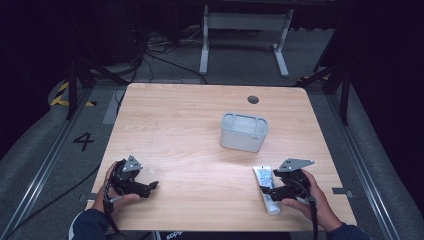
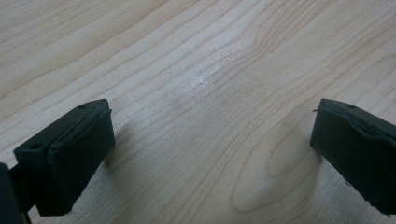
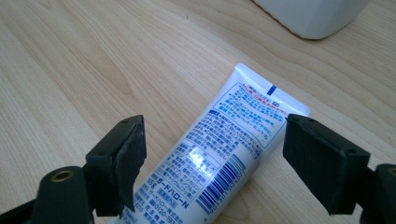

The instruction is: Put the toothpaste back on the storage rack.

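A flattened white plastic tube [image 3: 219, 154], printed in blue with a barcode, lies on the pale wood-grain tabletop [image 1: 190, 125] near its front right edge, just in front of a rounded grey-white container [image 1: 244, 131]. The tube's lower end is hidden under the right tongs [image 3: 212, 158], whose jaws stand spread either side of it, not pressing. The left tongs [image 2: 210, 149], also spread, rest low over bare wood, with the hand curled around them.

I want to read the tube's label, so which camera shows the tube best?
The right gripper view: the tube lies close between open jaws, print legible. The high view shows it small, beside the right gripper.
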`<act>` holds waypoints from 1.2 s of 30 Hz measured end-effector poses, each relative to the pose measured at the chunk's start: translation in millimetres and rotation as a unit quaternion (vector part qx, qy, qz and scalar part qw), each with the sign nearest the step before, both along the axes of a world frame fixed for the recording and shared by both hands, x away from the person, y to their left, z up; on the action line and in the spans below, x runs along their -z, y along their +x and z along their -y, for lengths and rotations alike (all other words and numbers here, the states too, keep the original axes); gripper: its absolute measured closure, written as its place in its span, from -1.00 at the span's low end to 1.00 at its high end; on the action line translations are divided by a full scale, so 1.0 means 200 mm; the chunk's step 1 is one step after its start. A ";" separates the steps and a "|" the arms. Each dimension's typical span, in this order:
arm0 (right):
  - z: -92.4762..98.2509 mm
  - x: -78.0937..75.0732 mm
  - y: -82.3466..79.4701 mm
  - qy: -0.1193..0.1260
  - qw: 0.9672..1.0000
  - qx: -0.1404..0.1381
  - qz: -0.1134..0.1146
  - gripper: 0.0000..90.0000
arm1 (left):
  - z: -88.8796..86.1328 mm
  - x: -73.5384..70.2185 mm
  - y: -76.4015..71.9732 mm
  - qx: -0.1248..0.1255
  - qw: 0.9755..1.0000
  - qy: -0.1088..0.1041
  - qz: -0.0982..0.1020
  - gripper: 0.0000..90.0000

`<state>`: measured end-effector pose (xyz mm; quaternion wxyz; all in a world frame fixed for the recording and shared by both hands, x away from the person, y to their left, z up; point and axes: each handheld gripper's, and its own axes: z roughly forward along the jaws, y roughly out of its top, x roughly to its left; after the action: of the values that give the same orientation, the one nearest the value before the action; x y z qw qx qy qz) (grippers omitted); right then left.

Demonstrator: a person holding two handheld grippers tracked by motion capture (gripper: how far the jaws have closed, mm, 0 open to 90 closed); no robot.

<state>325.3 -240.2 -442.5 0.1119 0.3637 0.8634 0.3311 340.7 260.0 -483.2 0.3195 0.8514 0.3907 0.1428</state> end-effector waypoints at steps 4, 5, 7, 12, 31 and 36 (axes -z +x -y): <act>-0.01 0.02 0.01 -0.013 1.000 0.013 -0.003 -0.52 | 0.00 0.00 0.00 0.000 1.000 0.000 0.000 -0.99; -0.01 0.03 0.01 -0.015 1.000 0.015 -0.005 -0.52 | 0.00 0.00 0.00 0.000 1.000 0.000 0.000 -0.99; -0.01 0.03 0.02 -0.015 1.000 0.015 -0.009 -0.53 | 0.00 0.00 0.00 0.000 1.000 0.000 0.000 -0.99; -0.02 0.07 0.04 -0.018 0.999 0.017 -0.034 -0.58 | 0.00 0.00 0.00 0.000 1.000 0.000 0.000 -0.99; -0.06 0.10 0.10 -0.042 0.998 0.007 -0.051 -0.49 | 0.00 0.00 0.00 0.001 1.000 0.000 0.000 -0.99; -0.07 0.10 0.11 -0.046 0.998 0.010 -0.050 -0.43 | 0.00 0.00 0.00 0.000 1.000 0.000 0.000 -0.99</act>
<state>347.9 -225.6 -462.7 0.0885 0.3832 0.8785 0.2711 340.7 260.0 -483.2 0.3197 0.8514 0.3906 0.1424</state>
